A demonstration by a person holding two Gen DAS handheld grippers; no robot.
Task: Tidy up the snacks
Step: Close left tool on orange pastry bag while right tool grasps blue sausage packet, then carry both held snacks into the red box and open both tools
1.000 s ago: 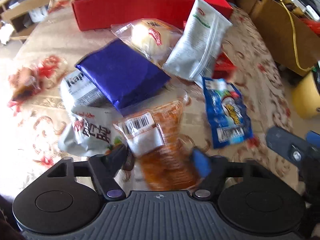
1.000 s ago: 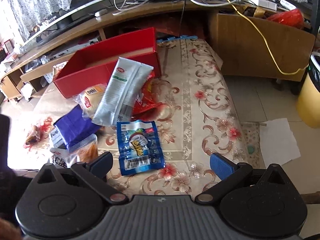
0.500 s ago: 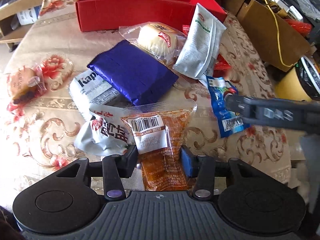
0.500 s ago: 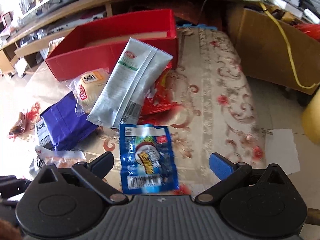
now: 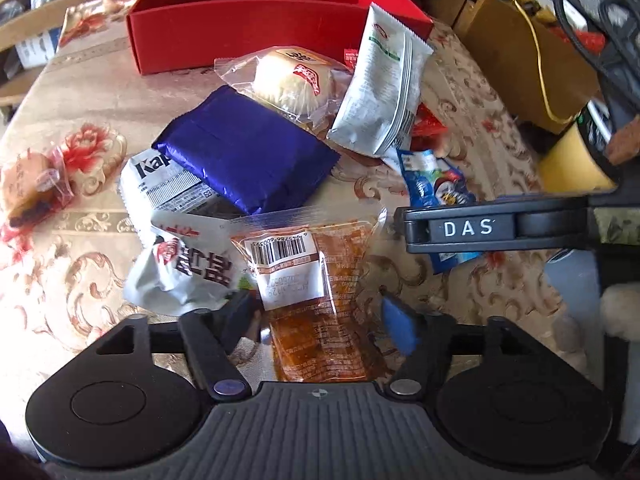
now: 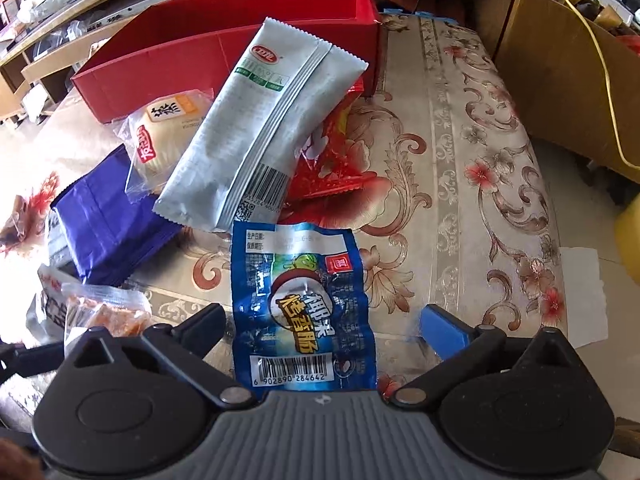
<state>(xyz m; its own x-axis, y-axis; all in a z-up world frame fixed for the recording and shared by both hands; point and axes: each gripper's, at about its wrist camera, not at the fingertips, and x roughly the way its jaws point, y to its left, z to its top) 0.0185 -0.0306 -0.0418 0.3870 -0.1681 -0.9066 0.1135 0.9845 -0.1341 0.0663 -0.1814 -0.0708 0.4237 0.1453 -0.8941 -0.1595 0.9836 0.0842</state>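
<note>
Both grippers have pushed in closer: the left gripper (image 5: 318, 312), pinched tighter half a second ago, now spreads its fingers either side of the clear orange-filled snack packet (image 5: 320, 280), and the right gripper (image 6: 324, 328) has dropped over the blue foil sausage packet (image 6: 304, 300), fingers wide apart, nothing gripped. Up at 12 o'clock the red cardboard box (image 6: 224, 44) looks empty as far as its visible interior shows; every snack lies on the floral tablecloth (image 6: 472, 184), so the sorting has barely begun.
</note>
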